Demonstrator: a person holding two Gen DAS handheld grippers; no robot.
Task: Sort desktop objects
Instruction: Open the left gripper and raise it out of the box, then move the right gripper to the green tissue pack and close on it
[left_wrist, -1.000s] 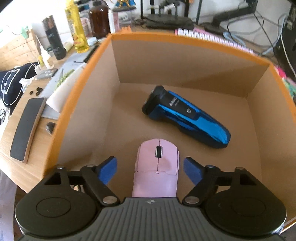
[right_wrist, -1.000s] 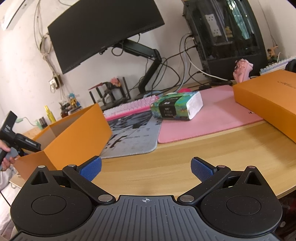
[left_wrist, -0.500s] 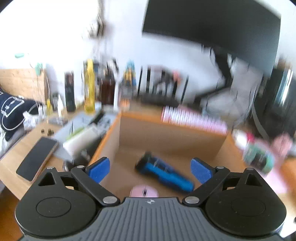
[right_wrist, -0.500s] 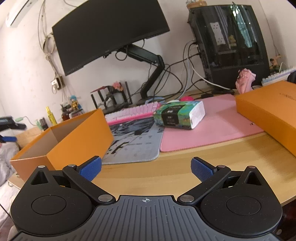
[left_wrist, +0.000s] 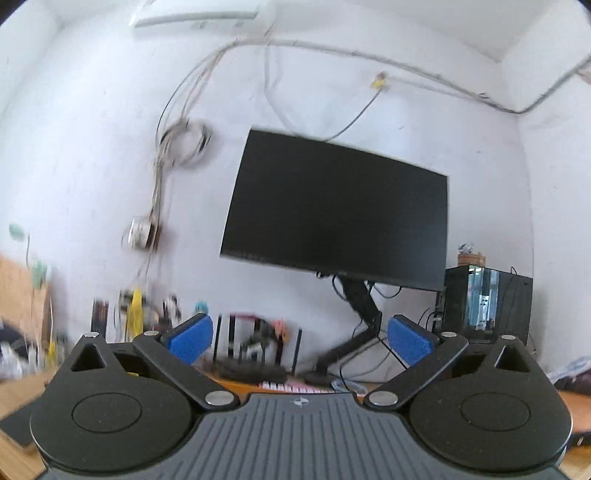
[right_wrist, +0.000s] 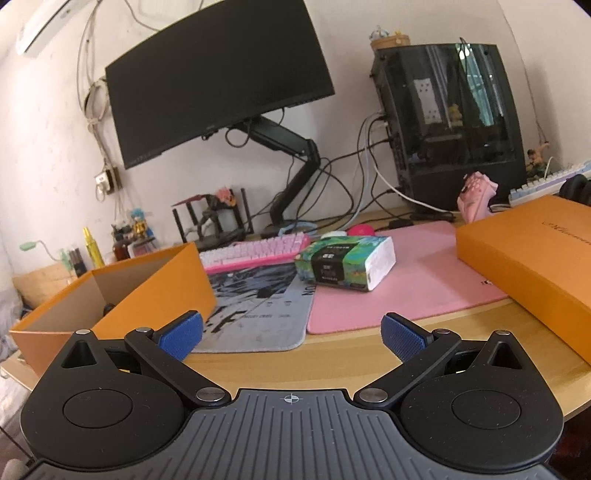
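Note:
My left gripper (left_wrist: 299, 339) is open and empty, raised and tilted up toward the wall and the black monitor (left_wrist: 332, 210). The open orange box (right_wrist: 122, 291) stands on the desk's left in the right wrist view; its contents are hidden. My right gripper (right_wrist: 291, 336) is open and empty, low over the desk's front edge. Ahead of it lies a green tissue pack (right_wrist: 347, 266) on the pink desk mat (right_wrist: 410, 288). A pink keyboard (right_wrist: 255, 251) lies behind a grey mat (right_wrist: 258, 314).
An orange box lid (right_wrist: 528, 258) lies at the right. A black PC case (right_wrist: 450, 125) stands at the back right with a pink gamepad (right_wrist: 476, 195) before it. Bottles and figurines (right_wrist: 136, 232) line the back left. Cables hang behind the monitor arm (right_wrist: 291, 158).
My left gripper has risen out of the orange box, leaving the pink mouse and blue shaver inside, and now tilts up at the wall. My right gripper has shifted slightly.

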